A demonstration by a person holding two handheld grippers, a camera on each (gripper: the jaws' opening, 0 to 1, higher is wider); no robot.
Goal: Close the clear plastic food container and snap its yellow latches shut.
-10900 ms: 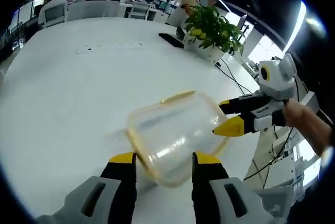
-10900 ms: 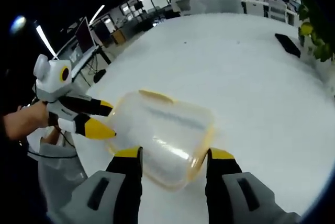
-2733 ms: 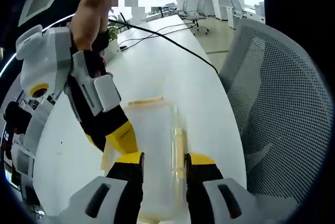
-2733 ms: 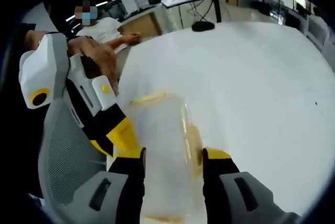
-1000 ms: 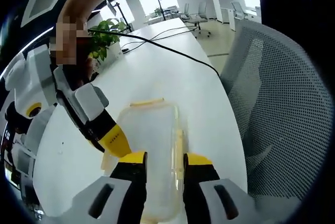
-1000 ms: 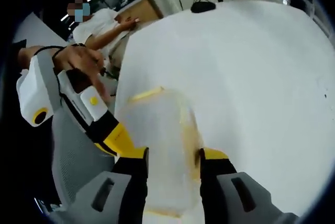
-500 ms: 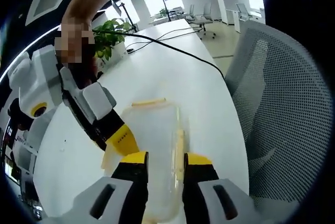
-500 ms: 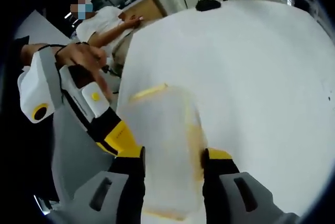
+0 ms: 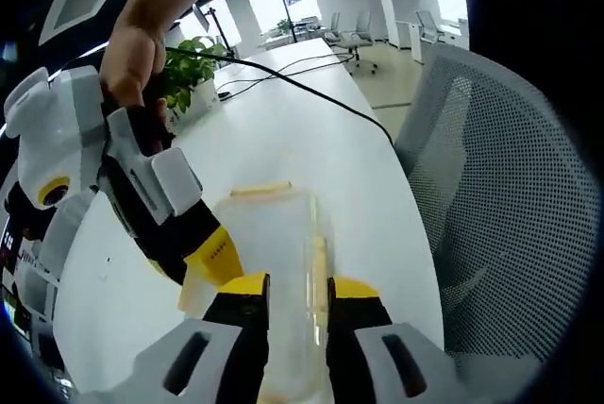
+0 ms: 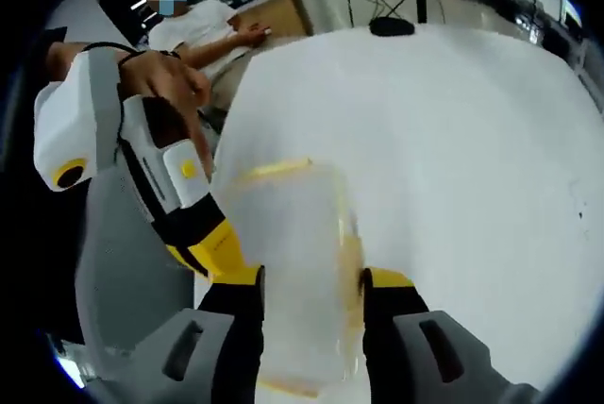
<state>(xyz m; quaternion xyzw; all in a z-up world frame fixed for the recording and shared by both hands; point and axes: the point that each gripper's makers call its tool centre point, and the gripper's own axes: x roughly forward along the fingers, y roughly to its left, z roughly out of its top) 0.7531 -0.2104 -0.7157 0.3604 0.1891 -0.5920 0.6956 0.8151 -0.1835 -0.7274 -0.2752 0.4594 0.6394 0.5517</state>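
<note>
The clear plastic food container (image 9: 269,262) lies on the white worktop (image 9: 311,130), close to the edge where a grey mesh chair (image 9: 491,206) stands, and both tools are on it at once. Since half a second ago little has shifted: the left hand-held gripper (image 9: 288,283) has narrowed slightly and sits clamped across the container's near end, while the right hand-held gripper (image 10: 307,277) remains closed in the same way around the container (image 10: 293,262) from the opposite side. I judge this as a squeeze to seat the lid, with latching not finished. Counted: one container, two hand-held grippers, and three yellow latches that I can make out, one at the far end (image 9: 260,191), one along the side (image 9: 319,267) and one partly behind the other tool's tip (image 9: 193,283); a fourth I cannot tell. One potted plant (image 9: 189,74) stands beyond the container.
</note>
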